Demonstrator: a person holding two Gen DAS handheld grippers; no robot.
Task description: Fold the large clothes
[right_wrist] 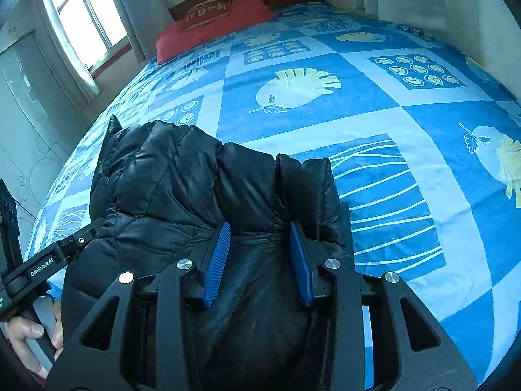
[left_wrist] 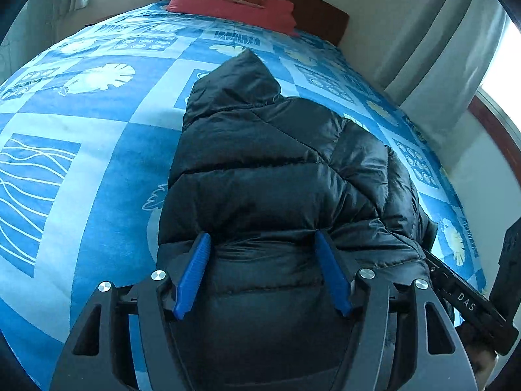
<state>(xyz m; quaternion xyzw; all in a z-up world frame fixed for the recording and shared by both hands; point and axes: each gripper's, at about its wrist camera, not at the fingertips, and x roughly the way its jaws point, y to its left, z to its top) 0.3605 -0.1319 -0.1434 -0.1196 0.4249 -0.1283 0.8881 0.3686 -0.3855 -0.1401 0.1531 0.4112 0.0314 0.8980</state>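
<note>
A black puffer jacket (left_wrist: 276,176) lies on the bed (left_wrist: 97,137), which is covered by a blue and white patterned bedspread (right_wrist: 374,123). The jacket rests at the near end of the bed, its hood (left_wrist: 241,78) pointing toward the headboard (left_wrist: 312,6), where a red pillow (left_wrist: 234,3) sits well apart from the jacket.

The left gripper (left_wrist: 262,244) has its blue pads (left_wrist: 195,267) spread fairly wide, with a thick bulge of the jacket's lower quilted part filling the space between them. Both pads press into the fabric on either side, so the gripper has hold of the jacket.

The right gripper (right_wrist: 260,234) has its blue pads (right_wrist: 218,260) set narrower. A pinched ridge of the jacket's shiny fabric runs up between them and puckers at the tips, so this gripper also holds the jacket. From the right wrist view, the jacket bunches up in folds just beyond the pads, toward the headboard.

In the right wrist view a hand (right_wrist: 29,335) grips the handle of the other gripper at the lower left edge, just beside the jacket. A window (right_wrist: 84,13) with curtains stands near the headboard.
</note>
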